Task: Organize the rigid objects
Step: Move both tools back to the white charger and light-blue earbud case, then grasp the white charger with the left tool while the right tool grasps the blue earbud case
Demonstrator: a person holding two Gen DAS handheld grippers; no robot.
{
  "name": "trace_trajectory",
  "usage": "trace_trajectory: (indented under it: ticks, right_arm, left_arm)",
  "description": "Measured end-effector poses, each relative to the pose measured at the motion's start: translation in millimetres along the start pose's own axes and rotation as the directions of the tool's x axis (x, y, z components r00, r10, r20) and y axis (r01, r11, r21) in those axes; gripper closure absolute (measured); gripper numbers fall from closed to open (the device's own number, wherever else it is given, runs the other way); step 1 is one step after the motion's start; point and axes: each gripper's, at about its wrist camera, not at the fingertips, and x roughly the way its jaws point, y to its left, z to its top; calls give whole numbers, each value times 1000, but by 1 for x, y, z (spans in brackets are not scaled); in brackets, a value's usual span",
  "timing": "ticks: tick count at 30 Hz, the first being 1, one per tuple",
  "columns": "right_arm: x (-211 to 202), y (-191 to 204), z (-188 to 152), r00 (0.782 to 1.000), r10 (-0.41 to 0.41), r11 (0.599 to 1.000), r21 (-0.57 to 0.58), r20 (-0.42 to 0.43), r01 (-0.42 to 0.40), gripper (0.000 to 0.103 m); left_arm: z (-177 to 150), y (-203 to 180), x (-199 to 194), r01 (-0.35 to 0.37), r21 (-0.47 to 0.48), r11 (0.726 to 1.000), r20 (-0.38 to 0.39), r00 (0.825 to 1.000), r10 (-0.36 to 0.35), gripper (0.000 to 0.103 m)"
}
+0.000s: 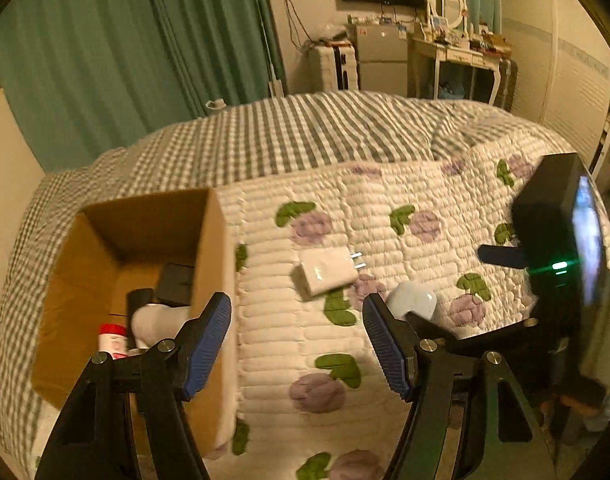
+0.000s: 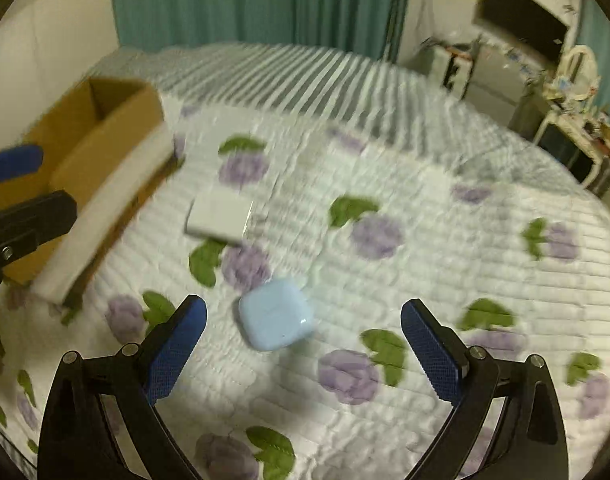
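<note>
A white plug charger point(image 1: 328, 272) point(image 2: 220, 218) lies flat on the flowered quilt. Near it rests a pale blue earbud case point(image 2: 276, 321) point(image 1: 412, 304). My left gripper point(image 1: 297, 340) is open and empty, hovering over the quilt just right of the cardboard box point(image 1: 215, 236) point(image 2: 117, 120), with the charger ahead of its fingers. My right gripper point(image 2: 304, 350) is open, and the blue case sits on the quilt between and just ahead of its fingers, untouched. The right gripper's black body point(image 1: 557, 248) shows at the right in the left wrist view.
The box holds a black block point(image 1: 176, 282), a white rounded object point(image 1: 161, 320) and a red-capped bottle point(image 1: 113, 340). A checked blanket point(image 1: 285, 136) covers the far bed. Green curtains point(image 1: 125, 40), a small fridge point(image 1: 379, 56) and a dressing table point(image 1: 461, 56) stand beyond.
</note>
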Motion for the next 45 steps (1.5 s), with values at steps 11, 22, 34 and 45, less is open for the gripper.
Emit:
trace_trajectory:
  ticks: [11,22,34,45]
  right_arm:
    - [63,5,6,987,109,993,-39,-121,-115,30]
    - [38,-41,10,998,31,997,74,-48,-28,52]
    - [35,-71,20,1000,-3,997,80,-5,3,52]
    - [34,-70,14,1000,9,996,91,-22,-7,52]
  left_arm:
    - [0,-9,41,-46,-7,999,-51,998,45,32]
    - [-2,-17,81,-57,-24,998,-101,993,54,32]
    - [7,-24,142,-15,-66,998,-144,990,6,32]
    - [8,-26,150,27,10,1000,-105,994,-26,37]
